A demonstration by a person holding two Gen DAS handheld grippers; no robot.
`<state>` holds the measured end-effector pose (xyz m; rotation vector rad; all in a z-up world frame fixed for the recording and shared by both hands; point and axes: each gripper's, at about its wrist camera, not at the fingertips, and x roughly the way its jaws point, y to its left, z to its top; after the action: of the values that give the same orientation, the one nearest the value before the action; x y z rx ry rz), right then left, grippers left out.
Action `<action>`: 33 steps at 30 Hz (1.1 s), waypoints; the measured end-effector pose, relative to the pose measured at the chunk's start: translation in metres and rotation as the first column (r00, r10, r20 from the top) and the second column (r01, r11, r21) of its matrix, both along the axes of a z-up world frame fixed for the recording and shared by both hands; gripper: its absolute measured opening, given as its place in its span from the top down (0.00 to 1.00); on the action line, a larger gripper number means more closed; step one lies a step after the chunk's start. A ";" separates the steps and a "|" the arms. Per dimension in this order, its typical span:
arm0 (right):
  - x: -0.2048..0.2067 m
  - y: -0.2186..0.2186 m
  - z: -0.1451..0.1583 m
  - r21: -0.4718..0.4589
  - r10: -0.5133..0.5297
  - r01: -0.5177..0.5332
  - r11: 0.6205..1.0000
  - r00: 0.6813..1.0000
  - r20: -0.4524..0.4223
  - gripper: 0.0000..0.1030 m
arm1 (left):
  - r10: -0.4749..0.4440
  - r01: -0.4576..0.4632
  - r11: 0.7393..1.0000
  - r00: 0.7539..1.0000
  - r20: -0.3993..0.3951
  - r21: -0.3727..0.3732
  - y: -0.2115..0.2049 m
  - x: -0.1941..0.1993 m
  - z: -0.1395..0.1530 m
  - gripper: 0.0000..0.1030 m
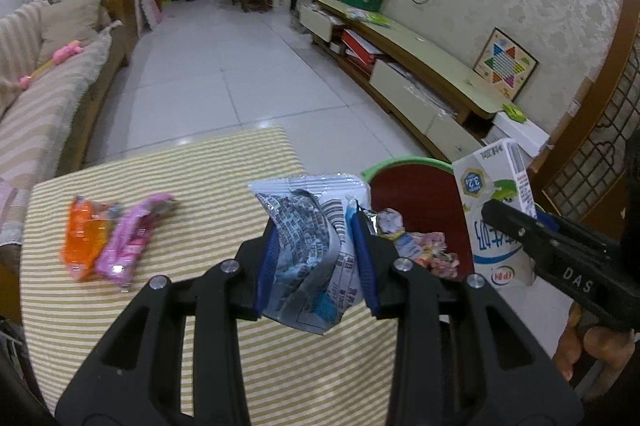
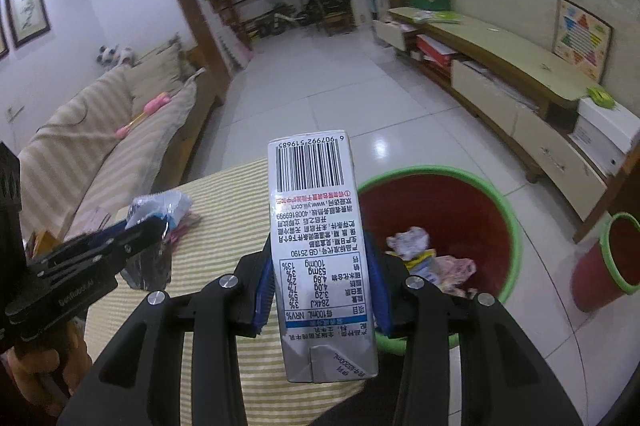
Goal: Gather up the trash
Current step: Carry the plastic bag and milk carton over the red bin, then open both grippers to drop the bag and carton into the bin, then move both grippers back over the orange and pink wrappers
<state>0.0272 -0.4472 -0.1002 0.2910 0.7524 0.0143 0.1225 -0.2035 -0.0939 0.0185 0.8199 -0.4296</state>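
While both hands carry a load, neither piece has reached the bin yet. The left gripper (image 1: 316, 262) is clenched on a crumpled silver-and-blue wrapper (image 1: 308, 246), blue pads pinching it mid-body so the torn ends flop free above and below; a soft foil needs that tight a squeeze or it slides out. The right gripper (image 2: 320, 286) grasps a milk carton (image 2: 316, 250) across its narrow sides, barcode end pointing away, folded end toward the camera. Held that way, the carton looks ready to tip off forward, into the bin.

The red bin with green rim (image 2: 516, 238) stands on the floor just beside the striped tablecloth (image 1: 160, 306) edge, to the right. Carton is at the bin's near-left rim; wrapper is over the table's edge, just left of the bin. Judgement: both are being brought across for dropping.

Left on the cloth: an orange packet (image 1: 82, 242) and a pink packet (image 1: 128, 242), touching, well apart from the grippers.

Hard to make out:
- bin contents: crumpled papers and wrappers (image 2: 432, 258), kinds unclear
- carton hides part of the bin's left rim in the right wrist view
- second red bin (image 2: 600, 266), interior mostly unseen
- only fingers of the person's right hand (image 1: 588, 346) show at the frame edge
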 end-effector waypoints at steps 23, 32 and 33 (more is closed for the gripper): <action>0.010 -0.086 -0.036 0.002 -0.193 0.193 0.981 0.980 -0.055 0.39 | -0.156 0.159 0.987 0.984 -0.091 0.031 -0.103 0.033 -0.042 0.32; 0.000 -0.030 -0.031 0.051 -0.106 0.110 0.993 0.992 -0.065 0.38 | 0.050 -0.045 0.984 0.998 -0.029 0.171 0.014 0.033 -0.048 0.24; 0.001 -0.019 -0.029 0.064 -0.089 0.092 0.994 0.994 -0.062 0.38 | 0.095 -0.089 0.978 0.995 -0.024 0.188 0.037 0.037 -0.050 0.24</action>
<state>0.0286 -0.4664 -0.1294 0.3903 0.7978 -0.0553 0.1592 -0.1667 -0.1438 0.1471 0.8879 -0.2649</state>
